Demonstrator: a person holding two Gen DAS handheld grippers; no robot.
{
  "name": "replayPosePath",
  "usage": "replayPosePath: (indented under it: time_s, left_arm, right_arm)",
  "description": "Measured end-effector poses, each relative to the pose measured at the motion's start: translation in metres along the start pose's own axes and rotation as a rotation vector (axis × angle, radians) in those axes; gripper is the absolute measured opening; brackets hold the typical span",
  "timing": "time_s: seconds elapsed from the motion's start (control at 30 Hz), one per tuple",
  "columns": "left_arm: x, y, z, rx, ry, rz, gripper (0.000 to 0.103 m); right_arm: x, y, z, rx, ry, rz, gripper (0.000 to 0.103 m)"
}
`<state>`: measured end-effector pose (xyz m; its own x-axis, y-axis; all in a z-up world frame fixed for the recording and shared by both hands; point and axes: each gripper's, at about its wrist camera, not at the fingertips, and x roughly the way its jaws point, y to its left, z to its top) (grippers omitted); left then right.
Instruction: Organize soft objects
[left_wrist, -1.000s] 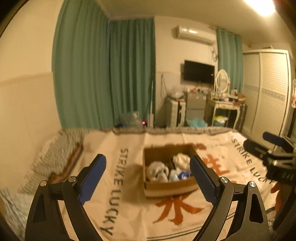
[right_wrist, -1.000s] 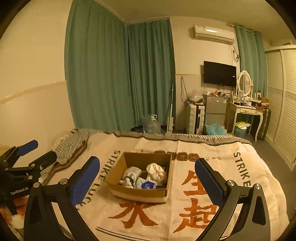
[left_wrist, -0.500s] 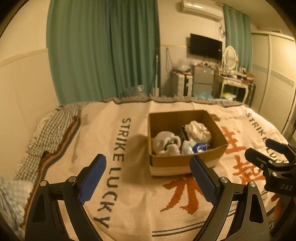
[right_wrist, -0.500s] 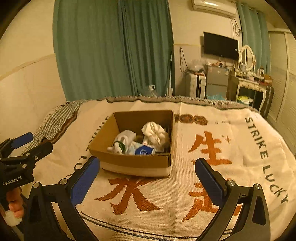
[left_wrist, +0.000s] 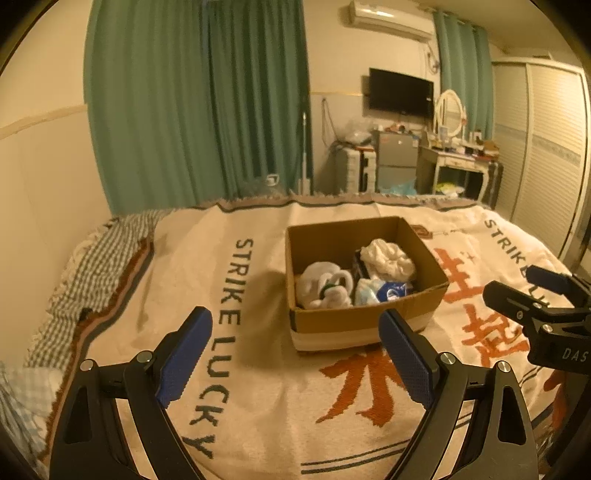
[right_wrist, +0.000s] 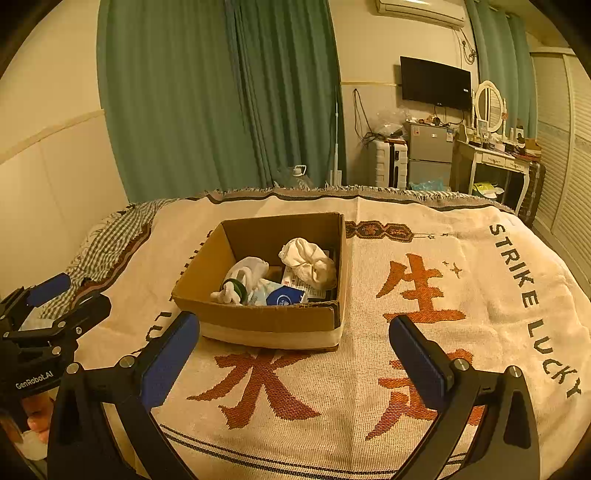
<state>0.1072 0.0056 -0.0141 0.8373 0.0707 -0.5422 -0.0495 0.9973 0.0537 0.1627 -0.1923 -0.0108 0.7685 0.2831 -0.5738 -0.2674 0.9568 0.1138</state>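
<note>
Blue-padded, the left tongs (left_wrist: 295, 354) stand wide apart with nothing between them, held over the near part of the bed. The right tongs (right_wrist: 293, 350) are likewise spread wide and empty, just short of the box. Each pair shows at the edge of the other's view, side by side and apart.

Beneath them lies a cream woven blanket (right_wrist: 424, 332) with orange characters and dark "STRIKE LUCKY" lettering, covering the bed. A checked cloth (left_wrist: 99, 266) shows at its left edge.

Just beyond the fingertips sits an open cardboard box (right_wrist: 258, 317), resting on the blanket. Inside it lie the soft objects: a white plush toy (right_wrist: 242, 278) with a dark green ring at the near left, a crumpled white cloth bundle (right_wrist: 310, 264) at the right, and a blue-and-white packet (right_wrist: 284, 295) against the near wall between them.

Past the foot of the bed hang green curtains (right_wrist: 221, 96); to the right stand a small fridge (right_wrist: 430, 155), a wall television (right_wrist: 436, 83) and a dressing table (right_wrist: 495, 158).
</note>
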Motion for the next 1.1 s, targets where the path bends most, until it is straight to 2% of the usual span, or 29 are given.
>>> replayPosePath:
  time_s: [1.1]
  left_arm:
    - [0.0023,-0.002,-0.0003,-0.007,0.013,-0.016,0.093]
  right_arm:
    - [0.0023,0.0039,-0.0012,-0.005,0.008,-0.004,0.103]
